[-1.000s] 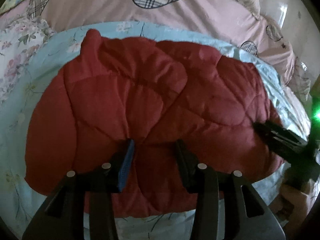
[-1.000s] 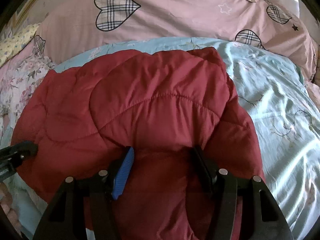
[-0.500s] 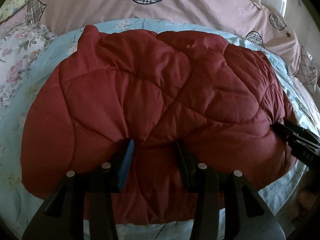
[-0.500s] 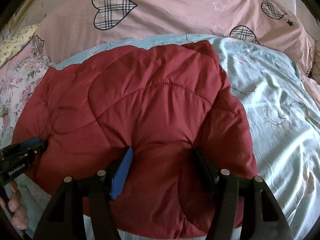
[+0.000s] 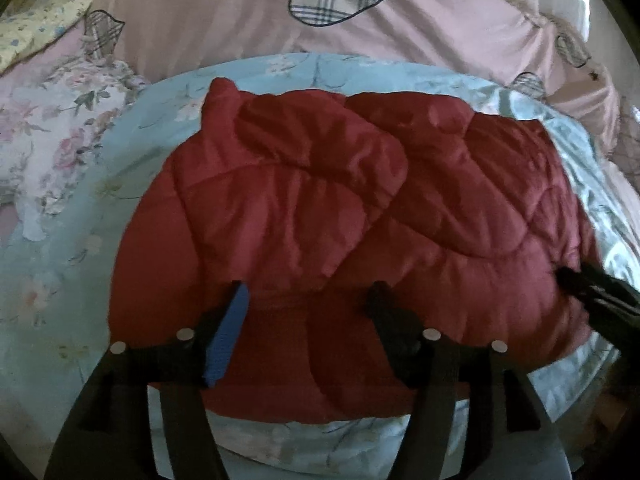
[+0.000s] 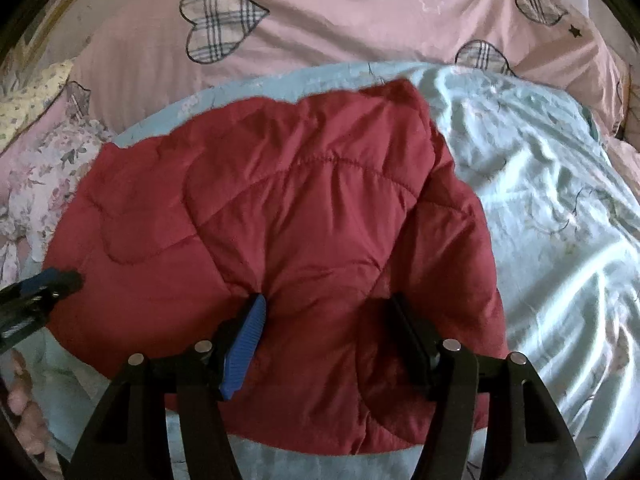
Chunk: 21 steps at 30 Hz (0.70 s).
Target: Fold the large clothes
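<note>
Now that the left gripper (image 5: 308, 300) has just spread its fingers, the red quilted jacket (image 5: 360, 220) lies released on the bed: half a second earlier the two pads sat close together with a pinch of padding between them, and here they stand well apart with only flat fabric showing in the gap. The right gripper (image 6: 326, 320) has widened only slightly over the same second; its fingers are likewise apart, straddling the near hem without visibly pressing on it, though the puffy cloth bulging up between them makes it hard to rule out a light touch.

Seen from the left wrist, the jacket spreads ahead of and beyond both fingertips, folded over itself so that one quilted layer overlaps another just past the fingers, with a small peak of fabric standing up far ahead and to the left. It rests on the light blue floral sheet (image 6: 560, 200), and the pink duvet with plaid hearts (image 6: 340, 20) lies well beyond it. In the right wrist view the left gripper's tip appears far off to the left of the fingers, at the jacket's edge.

Letting go on both sides suggests this fold has been laid down. The bundle is still wide and lumpy, so I judge another fold or some smoothing remains.
</note>
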Motion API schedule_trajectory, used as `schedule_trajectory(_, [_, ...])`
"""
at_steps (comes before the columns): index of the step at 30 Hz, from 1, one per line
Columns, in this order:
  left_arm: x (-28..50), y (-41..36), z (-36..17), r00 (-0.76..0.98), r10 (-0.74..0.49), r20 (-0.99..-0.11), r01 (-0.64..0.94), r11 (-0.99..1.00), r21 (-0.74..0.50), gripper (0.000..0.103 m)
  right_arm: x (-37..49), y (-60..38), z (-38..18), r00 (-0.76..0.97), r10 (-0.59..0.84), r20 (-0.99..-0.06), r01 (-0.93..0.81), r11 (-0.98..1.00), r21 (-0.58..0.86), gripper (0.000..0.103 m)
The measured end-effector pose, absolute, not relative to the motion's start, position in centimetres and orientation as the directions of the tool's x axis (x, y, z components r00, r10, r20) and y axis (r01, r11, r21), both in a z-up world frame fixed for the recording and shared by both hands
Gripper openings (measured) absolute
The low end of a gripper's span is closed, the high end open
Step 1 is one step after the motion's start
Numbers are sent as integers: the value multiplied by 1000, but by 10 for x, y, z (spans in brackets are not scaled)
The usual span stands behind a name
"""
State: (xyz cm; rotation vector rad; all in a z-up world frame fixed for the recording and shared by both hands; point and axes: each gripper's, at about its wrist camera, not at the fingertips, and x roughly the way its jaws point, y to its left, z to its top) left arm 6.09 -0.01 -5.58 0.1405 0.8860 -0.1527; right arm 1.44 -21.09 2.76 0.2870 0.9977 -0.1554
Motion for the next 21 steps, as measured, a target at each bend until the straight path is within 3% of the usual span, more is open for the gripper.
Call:
schedule_trajectory(3, [61, 3, -54, 625, -63, -778, 174, 983, 60, 64, 14, -203, 39, 560, 32, -828, 227, 955, 191, 65])
schedule_trajectory(9, [73, 0, -58, 631, -3, -776, 162, 979, 128, 75, 42, -187, 42, 542, 67, -838, 165, 969, 184, 67])
schedule_trajectory(15, [83, -3, -65, 630, 12, -776, 165, 975, 149, 81, 71, -201, 29, 508, 51, -860, 179, 970, 163, 74])
schedule_trajectory(21, [92, -5, -68, 631, 8, -776, 174, 973, 151, 84, 84, -217, 17, 493, 61, -868, 210, 960, 187, 74])
